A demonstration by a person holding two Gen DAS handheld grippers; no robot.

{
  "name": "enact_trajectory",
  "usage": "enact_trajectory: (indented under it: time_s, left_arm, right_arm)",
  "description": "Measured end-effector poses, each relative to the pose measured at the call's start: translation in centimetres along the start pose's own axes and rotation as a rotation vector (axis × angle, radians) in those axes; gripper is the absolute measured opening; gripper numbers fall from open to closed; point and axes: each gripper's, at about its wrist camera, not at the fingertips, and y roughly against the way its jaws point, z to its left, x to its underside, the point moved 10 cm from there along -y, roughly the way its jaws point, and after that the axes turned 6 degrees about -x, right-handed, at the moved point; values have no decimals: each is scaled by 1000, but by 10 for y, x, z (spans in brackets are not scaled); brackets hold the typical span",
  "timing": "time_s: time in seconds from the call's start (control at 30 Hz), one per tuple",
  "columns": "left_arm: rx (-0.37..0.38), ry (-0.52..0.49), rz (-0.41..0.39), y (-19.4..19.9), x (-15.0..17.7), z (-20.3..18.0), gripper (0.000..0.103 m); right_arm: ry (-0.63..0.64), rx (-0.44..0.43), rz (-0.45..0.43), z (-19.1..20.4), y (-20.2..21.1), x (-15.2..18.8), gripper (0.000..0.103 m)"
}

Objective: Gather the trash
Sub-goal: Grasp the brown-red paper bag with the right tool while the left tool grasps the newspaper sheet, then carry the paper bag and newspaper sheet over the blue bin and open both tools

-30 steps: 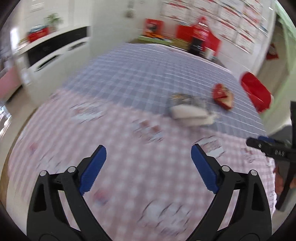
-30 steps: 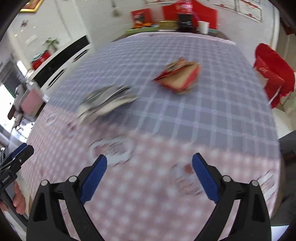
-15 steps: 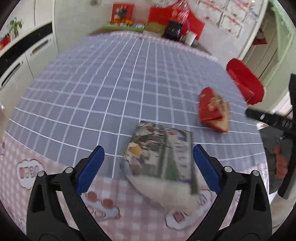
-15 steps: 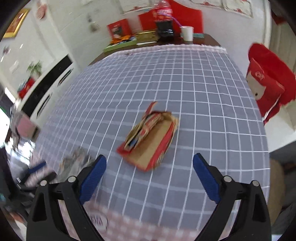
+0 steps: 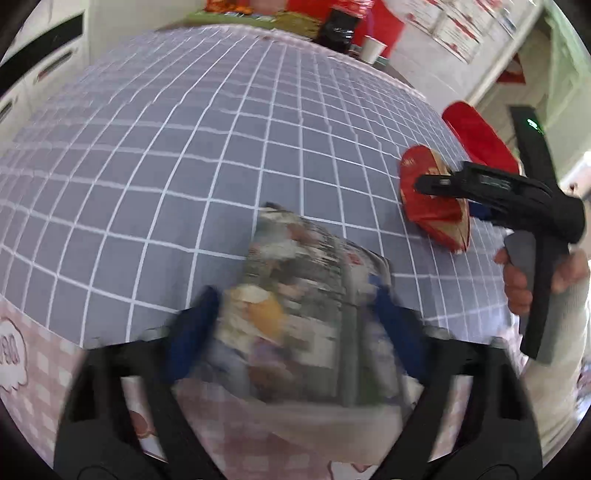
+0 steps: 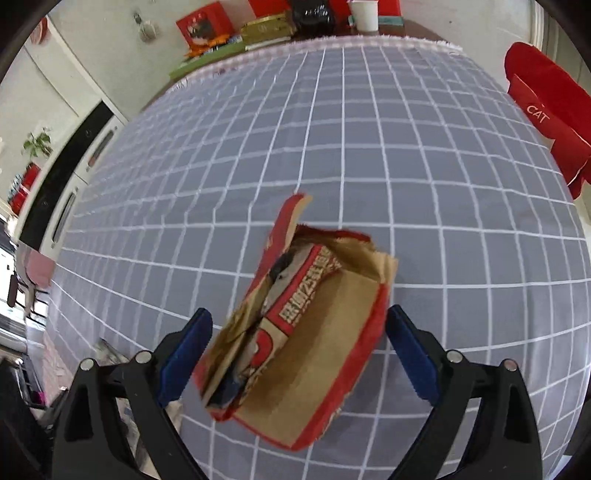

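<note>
A crumpled printed wrapper (image 5: 310,288) lies where the grey check cloth meets the pink one. My left gripper (image 5: 295,328) straddles it and its jaws are closing, with the blurred blue pads (image 5: 192,336) at the wrapper's two sides. A torn red and brown paper bag (image 6: 314,343) lies on the grey cloth. My right gripper (image 6: 297,350) stands open around the bag, a gap showing at each pad. In the left wrist view the right gripper (image 5: 443,195) hangs over the same red bag (image 5: 432,214), held by a hand (image 5: 517,280).
The table carries a grey-blue check cloth (image 6: 369,147) and a pink check cloth (image 5: 37,387) at the near edge. A red chair (image 6: 546,110) stands at the right side. A white cup (image 6: 364,14) and boxes (image 6: 266,33) sit beyond the far edge. White cabinets (image 6: 74,177) line the left.
Both grippers moved forward and down over the table. The left jaws went from wide apart to narrowing around the wrapper. The red bag came to lie between the right jaws.
</note>
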Motion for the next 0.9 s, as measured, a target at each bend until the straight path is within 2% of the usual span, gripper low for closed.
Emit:
enact_trajectory:
  time_s: [0.03,0.07,0.1,0.13,0.17,0.2,0.27,0.37,0.53,0.9]
  left_arm:
    - [6,-8,1,1,1,-3,51]
    - [51,-4,4,5,2,-9,38]
    - [95,8,-1,7,1,-13,20]
    - [117,23,-12,11,0,-15,16]
    - [98,24,-26,15,-1,-13,16]
    - [45,6,-57,20,-3,-10,15]
    - [-9,-8,-88,27,-3,-4,14]
    - [-11,15,-84,37,3,6,14]
    - [-88,26,-102,53,16,24,14]
    - [-227,61,-195,130,50,63,14]
  right_arm:
    - [19,12,-7,2,0,1,94]
    - [37,34,1,4,-2,5,91]
    - [55,56,-8,5,-1,7,80]
    - [60,68,-16,5,1,8,76]
    - [58,57,-25,6,4,9,70]
    - [50,35,-20,9,8,13,65]
    - [45,17,-14,13,15,22,64]
    - [84,30,-42,22,33,35,64]
    - [125,-38,-53,48,66,67,64]
    - [242,-115,-67,116,124,139,64]
